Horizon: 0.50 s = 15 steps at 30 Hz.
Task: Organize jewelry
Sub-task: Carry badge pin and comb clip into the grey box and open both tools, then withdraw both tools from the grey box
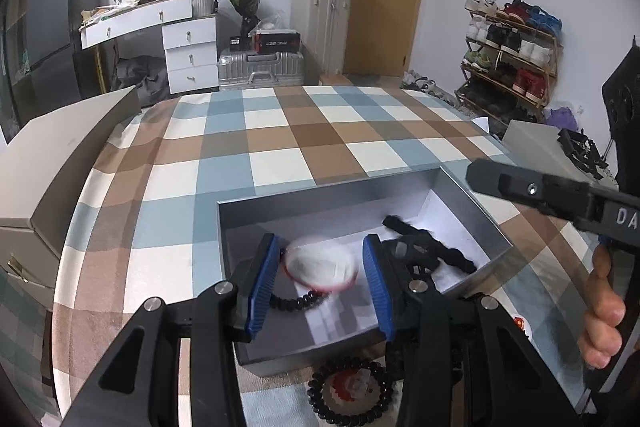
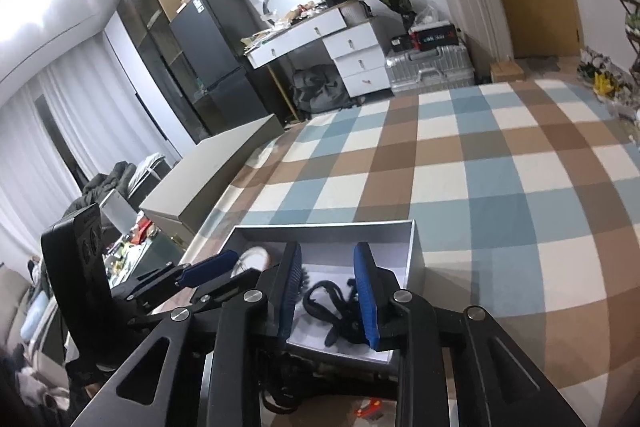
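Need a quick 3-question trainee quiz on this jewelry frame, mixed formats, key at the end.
1. True or false: the grey box has its lid on.
2. The black beaded bracelet nearest the left camera lies: A) inside the box B) outside it, on the checked cloth.
3. Which tool hangs over the black straps in the box?

Key: 1 false; 2 B; 3 the right tool, open.

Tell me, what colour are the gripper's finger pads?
Blue, ribbed pads, clearest in the left wrist view.
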Each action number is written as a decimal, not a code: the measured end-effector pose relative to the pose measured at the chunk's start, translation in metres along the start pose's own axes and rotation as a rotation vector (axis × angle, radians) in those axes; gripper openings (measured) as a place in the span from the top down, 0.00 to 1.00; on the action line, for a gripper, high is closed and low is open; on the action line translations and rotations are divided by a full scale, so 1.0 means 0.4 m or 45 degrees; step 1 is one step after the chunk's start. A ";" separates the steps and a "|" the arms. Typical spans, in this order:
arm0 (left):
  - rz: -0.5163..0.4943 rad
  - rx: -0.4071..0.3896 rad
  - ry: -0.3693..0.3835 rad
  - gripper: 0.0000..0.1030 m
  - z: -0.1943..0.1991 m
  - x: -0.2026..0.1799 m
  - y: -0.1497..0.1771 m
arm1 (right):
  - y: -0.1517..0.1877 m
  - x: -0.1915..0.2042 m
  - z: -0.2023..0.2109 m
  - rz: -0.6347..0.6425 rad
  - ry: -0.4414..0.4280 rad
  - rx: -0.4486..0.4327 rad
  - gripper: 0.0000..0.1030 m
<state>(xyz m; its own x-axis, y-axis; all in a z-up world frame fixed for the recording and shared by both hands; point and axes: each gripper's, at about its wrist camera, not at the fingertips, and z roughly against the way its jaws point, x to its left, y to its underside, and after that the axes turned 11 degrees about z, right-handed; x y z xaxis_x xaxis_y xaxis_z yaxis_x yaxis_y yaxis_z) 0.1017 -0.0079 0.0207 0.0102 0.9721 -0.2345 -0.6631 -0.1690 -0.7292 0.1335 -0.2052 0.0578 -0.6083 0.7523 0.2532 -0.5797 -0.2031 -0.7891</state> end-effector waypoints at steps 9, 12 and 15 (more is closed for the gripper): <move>0.034 -0.031 -0.006 0.11 0.052 0.005 0.014 | 0.021 0.005 0.077 0.033 0.062 -0.002 0.00; 0.038 -0.032 -0.002 0.05 0.072 0.013 0.024 | 0.030 0.002 0.092 0.016 0.045 0.039 0.00; 0.053 -0.033 0.000 0.05 0.088 0.025 0.034 | 0.043 0.001 0.113 0.012 0.065 0.049 0.00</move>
<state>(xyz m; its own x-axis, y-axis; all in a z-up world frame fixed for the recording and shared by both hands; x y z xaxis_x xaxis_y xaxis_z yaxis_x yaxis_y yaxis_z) 0.0664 0.0052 0.0309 -0.0167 0.9641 -0.2649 -0.6436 -0.2131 -0.7351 0.0988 -0.2368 0.0697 -0.5860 0.7811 0.2158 -0.5949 -0.2339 -0.7690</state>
